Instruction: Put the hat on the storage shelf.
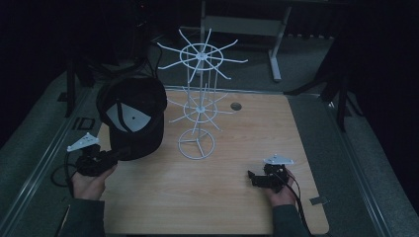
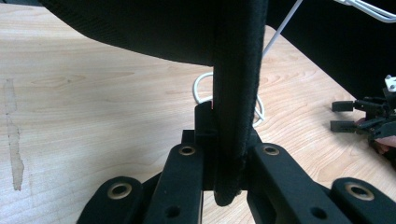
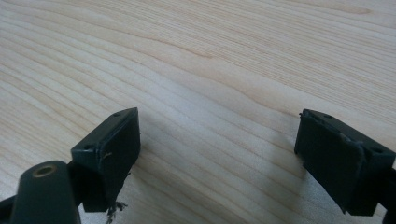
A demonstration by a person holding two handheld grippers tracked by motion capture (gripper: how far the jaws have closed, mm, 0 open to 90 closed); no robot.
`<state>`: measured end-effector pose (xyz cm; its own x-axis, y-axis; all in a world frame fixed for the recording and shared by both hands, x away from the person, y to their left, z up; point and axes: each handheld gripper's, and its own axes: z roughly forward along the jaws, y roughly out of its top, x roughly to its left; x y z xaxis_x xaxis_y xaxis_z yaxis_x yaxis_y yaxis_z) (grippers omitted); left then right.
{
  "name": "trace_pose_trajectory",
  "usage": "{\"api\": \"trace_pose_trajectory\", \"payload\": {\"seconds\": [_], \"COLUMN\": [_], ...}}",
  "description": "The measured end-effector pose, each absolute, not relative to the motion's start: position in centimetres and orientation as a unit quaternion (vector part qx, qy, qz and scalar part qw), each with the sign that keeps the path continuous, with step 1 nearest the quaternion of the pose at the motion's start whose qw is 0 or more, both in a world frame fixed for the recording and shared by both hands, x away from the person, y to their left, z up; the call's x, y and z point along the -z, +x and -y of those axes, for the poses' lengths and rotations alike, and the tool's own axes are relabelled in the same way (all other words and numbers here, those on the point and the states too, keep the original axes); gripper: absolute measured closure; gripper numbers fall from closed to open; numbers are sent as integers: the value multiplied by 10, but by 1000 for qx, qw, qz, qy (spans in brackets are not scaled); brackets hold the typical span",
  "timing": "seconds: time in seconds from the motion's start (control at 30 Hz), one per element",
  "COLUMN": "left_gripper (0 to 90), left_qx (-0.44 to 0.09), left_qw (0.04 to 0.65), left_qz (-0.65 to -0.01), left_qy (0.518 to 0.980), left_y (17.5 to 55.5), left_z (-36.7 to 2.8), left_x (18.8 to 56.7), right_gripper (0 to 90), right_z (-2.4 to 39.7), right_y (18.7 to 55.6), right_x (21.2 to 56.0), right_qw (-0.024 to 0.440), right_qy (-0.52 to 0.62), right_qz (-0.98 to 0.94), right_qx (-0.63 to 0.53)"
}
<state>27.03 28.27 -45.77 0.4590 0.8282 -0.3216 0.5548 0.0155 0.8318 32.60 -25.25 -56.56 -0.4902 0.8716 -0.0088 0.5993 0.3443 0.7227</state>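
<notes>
Black cap (image 1: 132, 116) is hanging over the table's (image 1: 212, 197) left edge, at about nine o'clock from the white wire rack (image 1: 198, 101), lifted clear of the wood with its pale lining facing the high view. Left gripper (image 1: 101, 159) is sitting just below it, at about seven o'clock from the cap, in the person's left hand (image 1: 89, 183); in the left gripper view its jaws are clamping tightly on the cap's brim (image 2: 233, 107), which is running edge-on straight up between them. Moving rightward, the rack is standing upright at the table's middle, its round base on the wood and two tiers of bare prongs spreading above it. Further right, at about four o'clock from the rack, the right gripper (image 1: 254, 177) is resting low over the wood in the person's right hand (image 1: 282, 192), jaws standing wide apart with nothing between them, as the right gripper view is showing.

Judging by this, the carrying step is in hand: the cap is gripped and raised but not yet hung. The next move likely calls for swinging the cap toward three o'clock, over a prong, then lowering it so the crown catches before the jaws let go
</notes>
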Motion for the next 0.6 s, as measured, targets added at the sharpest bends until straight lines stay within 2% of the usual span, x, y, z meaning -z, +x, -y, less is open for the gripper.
{"api": "trace_pose_trajectory", "payload": {"seconds": [0.6], "left_gripper": [865], "left_qx": [-141], "left_qw": [509], "left_qz": [-493], "left_qy": [691], "left_y": [270], "left_z": [-277], "left_x": [448], "right_gripper": [140], "right_z": [253], "right_y": [326], "right_x": [566], "right_qw": [202], "right_qy": [463], "right_qz": [-795], "right_qx": [-337]}}
